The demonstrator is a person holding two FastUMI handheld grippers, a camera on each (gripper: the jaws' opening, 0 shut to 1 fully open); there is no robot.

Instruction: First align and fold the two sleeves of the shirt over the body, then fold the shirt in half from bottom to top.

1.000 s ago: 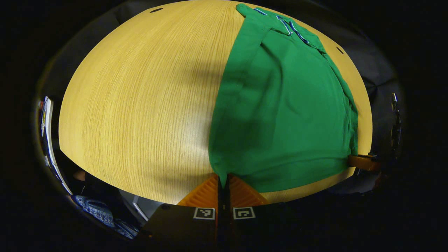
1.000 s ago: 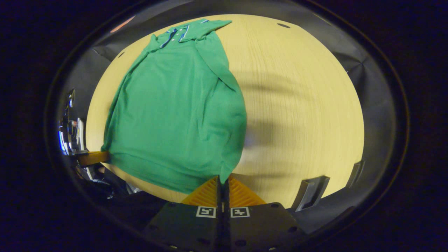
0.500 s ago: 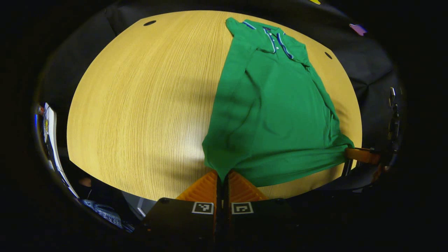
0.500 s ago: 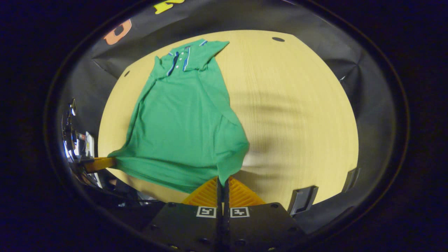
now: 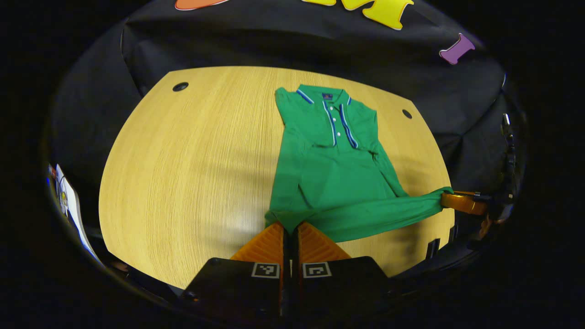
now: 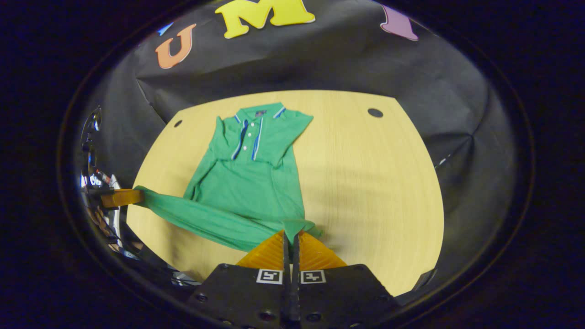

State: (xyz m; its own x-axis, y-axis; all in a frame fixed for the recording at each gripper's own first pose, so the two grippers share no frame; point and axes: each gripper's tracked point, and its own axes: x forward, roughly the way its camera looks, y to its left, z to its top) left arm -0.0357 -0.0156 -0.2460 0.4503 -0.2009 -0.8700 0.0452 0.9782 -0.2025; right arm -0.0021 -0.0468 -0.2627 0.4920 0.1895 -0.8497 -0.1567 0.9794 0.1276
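Note:
A green polo shirt (image 5: 336, 169) (image 6: 247, 183) lies on the wooden table (image 5: 192, 160), collar toward the far edge, both sleeves folded over its body. Its bottom hem is lifted off the table and stretched between the two grippers. My left gripper (image 5: 288, 227) is shut on the hem's left corner. My right gripper (image 6: 290, 234) is shut on the hem's right corner. In the left gripper view the right gripper (image 5: 461, 203) shows far off to the right, holding its corner. In the right gripper view the left gripper (image 6: 119, 197) shows at the left edge, holding its corner.
The table (image 6: 365, 183) has small round holes near its far corners (image 5: 180, 86) (image 6: 375, 112). Black cloth hangs behind the table. Bare wood lies beside the shirt on both sides.
Both grippers have risen and tilted up with the hem, lifting the shirt's lower part off the table. The collar and the far wall have come into sight.

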